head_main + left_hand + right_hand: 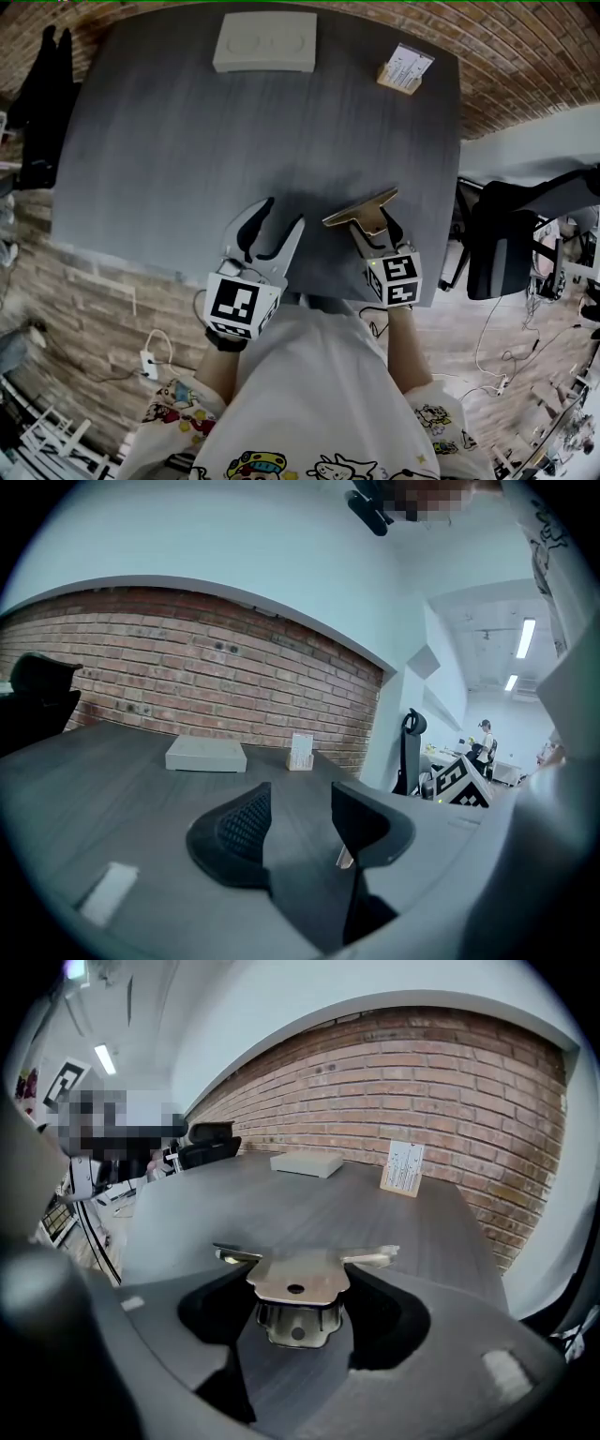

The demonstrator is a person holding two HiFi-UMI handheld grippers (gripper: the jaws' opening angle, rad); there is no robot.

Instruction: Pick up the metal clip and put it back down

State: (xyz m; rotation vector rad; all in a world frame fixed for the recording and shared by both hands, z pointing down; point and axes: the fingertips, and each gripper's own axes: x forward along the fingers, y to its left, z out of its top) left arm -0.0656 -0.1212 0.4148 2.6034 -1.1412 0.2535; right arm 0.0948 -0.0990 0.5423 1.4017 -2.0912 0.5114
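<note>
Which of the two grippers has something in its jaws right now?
The right gripper: its jaws are closed on the metal clip. The left gripper is the empty one, with its jaws apart and nothing gripped between them.

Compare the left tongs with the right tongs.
The right tongs are shut on the metal clip; the left tongs stand open and empty. The right tongs tilt more steeply toward the table than the left tongs, which point nearly level. Both have black jaws and hover over the table's near edge.
</note>
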